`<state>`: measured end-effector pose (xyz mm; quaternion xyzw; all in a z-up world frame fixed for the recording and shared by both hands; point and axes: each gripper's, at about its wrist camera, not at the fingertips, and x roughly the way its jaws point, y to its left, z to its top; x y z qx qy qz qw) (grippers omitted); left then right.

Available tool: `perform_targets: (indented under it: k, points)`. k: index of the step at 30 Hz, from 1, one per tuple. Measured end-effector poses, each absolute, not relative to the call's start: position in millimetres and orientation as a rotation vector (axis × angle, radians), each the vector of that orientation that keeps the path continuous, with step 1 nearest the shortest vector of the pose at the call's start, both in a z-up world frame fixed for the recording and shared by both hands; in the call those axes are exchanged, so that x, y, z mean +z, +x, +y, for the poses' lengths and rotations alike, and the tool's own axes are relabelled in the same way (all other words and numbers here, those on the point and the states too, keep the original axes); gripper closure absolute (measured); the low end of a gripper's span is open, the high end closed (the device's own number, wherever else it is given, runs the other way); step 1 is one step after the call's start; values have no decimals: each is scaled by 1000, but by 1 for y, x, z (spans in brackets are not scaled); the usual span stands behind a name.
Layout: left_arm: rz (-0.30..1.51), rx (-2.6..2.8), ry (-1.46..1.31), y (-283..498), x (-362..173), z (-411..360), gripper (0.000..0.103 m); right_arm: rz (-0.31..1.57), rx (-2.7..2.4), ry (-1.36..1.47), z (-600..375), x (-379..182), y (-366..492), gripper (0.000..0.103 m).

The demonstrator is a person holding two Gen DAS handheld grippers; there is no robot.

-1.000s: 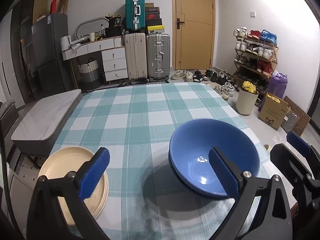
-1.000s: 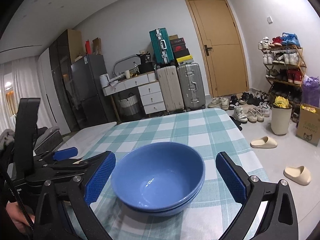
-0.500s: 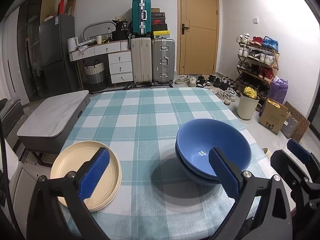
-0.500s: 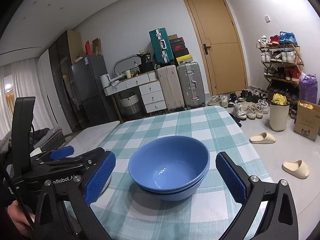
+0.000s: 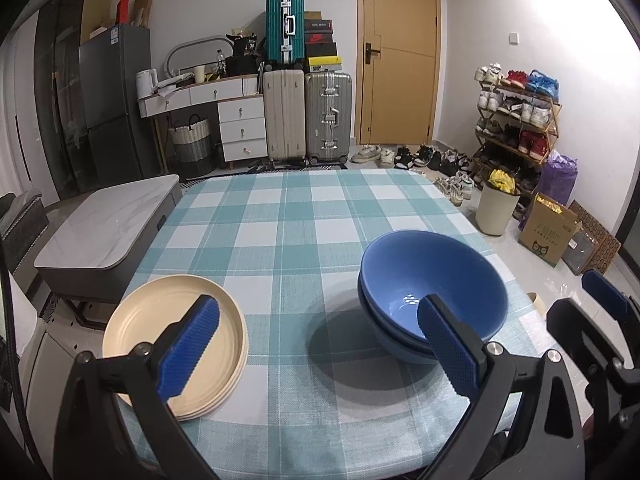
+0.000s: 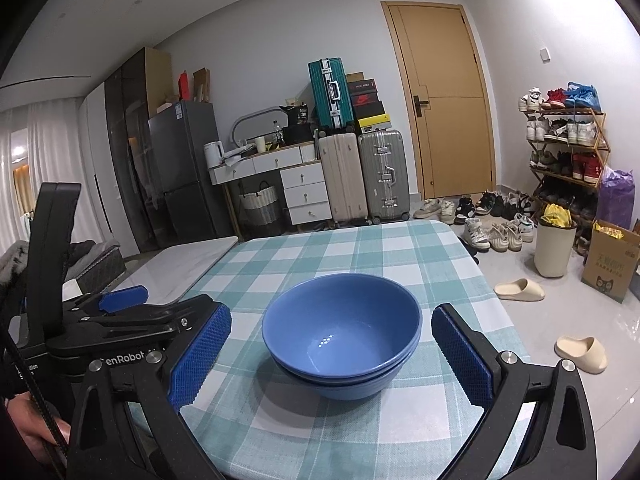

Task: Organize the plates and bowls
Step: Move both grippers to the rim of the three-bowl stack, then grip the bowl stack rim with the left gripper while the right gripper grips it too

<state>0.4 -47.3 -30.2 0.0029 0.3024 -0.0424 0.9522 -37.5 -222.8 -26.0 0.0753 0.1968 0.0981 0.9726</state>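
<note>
On the checked tabletop (image 5: 280,240), two blue bowls (image 5: 432,296) sit nested at right, cream plates (image 5: 160,320) stacked at left, well apart. Left gripper (image 5: 320,344) spread wide, empty, above near edge. Right gripper (image 6: 328,356) also wide apart, empty, facing bowls.

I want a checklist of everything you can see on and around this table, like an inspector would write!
Surface: teal-and-white checked tablecloth on the table.
Job's things: two nested blue bowls; stacked cream round plates, apart from the bowls.
Clutter: nothing seen on the cloth.
Grippers: left hand-held gripper open, empty; right hand-held gripper open, empty, in front of the bowls.
Cables: black cord beside the left hand-held gripper.
Surroundings: suitcases, shoe rack, wooden door.
</note>
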Motion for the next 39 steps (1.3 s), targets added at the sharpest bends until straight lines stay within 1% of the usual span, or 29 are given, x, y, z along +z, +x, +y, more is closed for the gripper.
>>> perform_targets:
  k: [10,18,26,30,39]
  points:
    - [664,-62,-1,32,-51,-44,2,413,182,175,-234,-37,-16,1]
    - [746,-83,28,67,-66,-54,2,463,145,231,-259,-50,16,1]
    - [807,-104,83,100,-78,-67,2,549,123,292,-286,-74,54,1]
    - [872,-103,103,118,-93,-70,2,596,131,316,-293,-87,71,1]
    - [958,-186,92,135,-108,-78,2,762,230,360,-298,-111,117,1]
